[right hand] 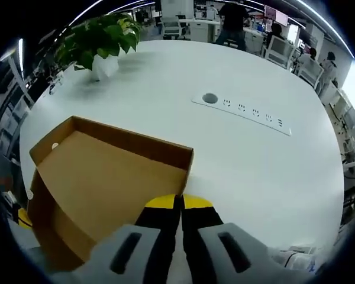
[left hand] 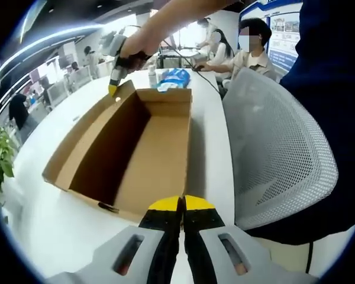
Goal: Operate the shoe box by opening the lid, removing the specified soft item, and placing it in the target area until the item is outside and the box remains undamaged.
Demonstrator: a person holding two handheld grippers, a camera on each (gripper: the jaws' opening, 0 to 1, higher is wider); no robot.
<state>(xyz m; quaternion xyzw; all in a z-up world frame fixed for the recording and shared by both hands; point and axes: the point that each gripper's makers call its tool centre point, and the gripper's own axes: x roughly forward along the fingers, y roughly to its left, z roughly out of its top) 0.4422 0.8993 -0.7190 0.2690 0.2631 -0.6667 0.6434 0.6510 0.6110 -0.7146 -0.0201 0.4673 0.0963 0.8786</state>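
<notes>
Both grippers have jaws pressed together, empty: left (left hand: 182,207) at the open box's (left hand: 130,148) near edge, right (right hand: 178,207) over the lid (right hand: 100,177). Box looks empty (blue soft item (left hand: 173,78) lies beyond it); withdraw gently, sparing the cardboard.

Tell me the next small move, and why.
Probably lift the right gripper off the far corner of the brown cardboard box: it stands open, its visible floor looks bare, and a blue-and-white soft bundle already lies on the white table beyond it.
</notes>
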